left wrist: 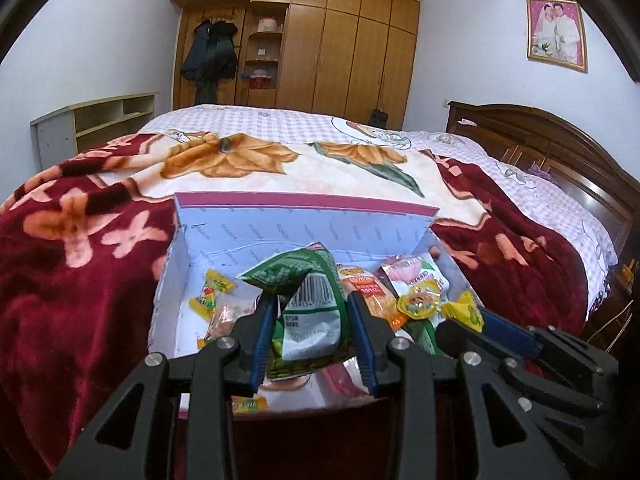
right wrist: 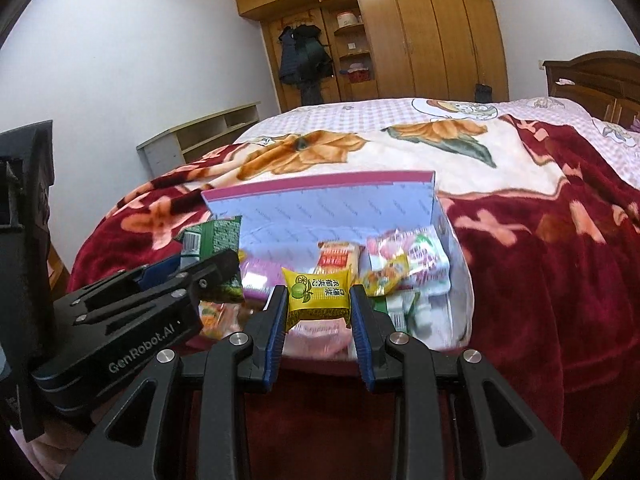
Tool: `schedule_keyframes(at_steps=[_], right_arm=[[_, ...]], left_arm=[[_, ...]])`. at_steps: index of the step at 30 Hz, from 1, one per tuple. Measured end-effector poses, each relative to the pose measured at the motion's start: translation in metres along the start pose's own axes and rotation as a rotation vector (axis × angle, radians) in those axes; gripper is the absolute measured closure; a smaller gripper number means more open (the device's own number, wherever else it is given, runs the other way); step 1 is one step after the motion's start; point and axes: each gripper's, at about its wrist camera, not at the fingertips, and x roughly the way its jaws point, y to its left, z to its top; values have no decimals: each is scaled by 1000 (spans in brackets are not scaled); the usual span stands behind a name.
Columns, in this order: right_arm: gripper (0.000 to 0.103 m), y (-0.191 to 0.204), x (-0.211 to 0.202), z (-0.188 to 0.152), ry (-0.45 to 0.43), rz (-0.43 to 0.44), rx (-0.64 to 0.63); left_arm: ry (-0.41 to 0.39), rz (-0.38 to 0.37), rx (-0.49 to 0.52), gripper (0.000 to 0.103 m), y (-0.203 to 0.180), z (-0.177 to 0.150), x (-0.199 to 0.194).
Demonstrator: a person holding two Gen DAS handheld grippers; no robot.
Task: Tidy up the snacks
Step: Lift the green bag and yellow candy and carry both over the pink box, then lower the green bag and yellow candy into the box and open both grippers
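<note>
Gripping a green snack packet (left wrist: 308,312) between its blue finger pads (left wrist: 262,336), the left gripper (left wrist: 310,340) is holding the crumpled bag, barcode side up, over the middle of an open white box (left wrist: 304,232) that is sitting on a bed. Beside it, the right gripper (right wrist: 318,320) is pinching a small yellow packet with a lime picture (right wrist: 318,298) by its two sides, its fingers narrowed onto the wrapper, over the near edge of the same box. Each gripper is showing in the other's camera: the right one is coming in from the right edge of the left wrist view, the left one from the left edge of the right wrist view. Inside the box more snacks are lying loose: small yellow candies (left wrist: 210,292) toward the left wall, an orange and red biscuit pack (right wrist: 338,258) near the middle, and pink and white packets (right wrist: 416,256) toward the right wall. The box's lid, edged in magenta, is standing open at the far side. A red floral blanket (left wrist: 80,260) is covering the bed under the box, with a pink checked sheet (left wrist: 280,124) beyond it, a wooden wardrobe (left wrist: 340,48) at the far wall and a framed wedding photo (left wrist: 556,32) hanging on the right wall.
</note>
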Motion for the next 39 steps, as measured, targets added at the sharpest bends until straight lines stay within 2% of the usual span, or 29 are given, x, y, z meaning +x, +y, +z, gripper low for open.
schedule_keyframes(at_steps=[5,11,17,20,22,25,33,39], right_arm=[[71,-4,16,9,11,-6,1],[71,-11,34,15,33,-15,12],[70,-15,45,18,50,-25,15],[70,-16,49,18,55,-27,15],[61,-16,50,18,55,-26,21],[56,-17,51,17,55,-24,26],[47,-17,43,12,41,-21,35],[47,-13,28,8,21,-10,42]], left_arm=[[23,8,-14,66,3,5,18],[55,58,-9,65,6,10,40],[55,94,-12,65,10,14,49],[61,95,-16,57,12,15,52],[59,100,-14,51,12,15,51],[48,113,-4,45,11,14,48],[51,135,-18,42,12,9,38],[50,130,-26,42,13,2,25]])
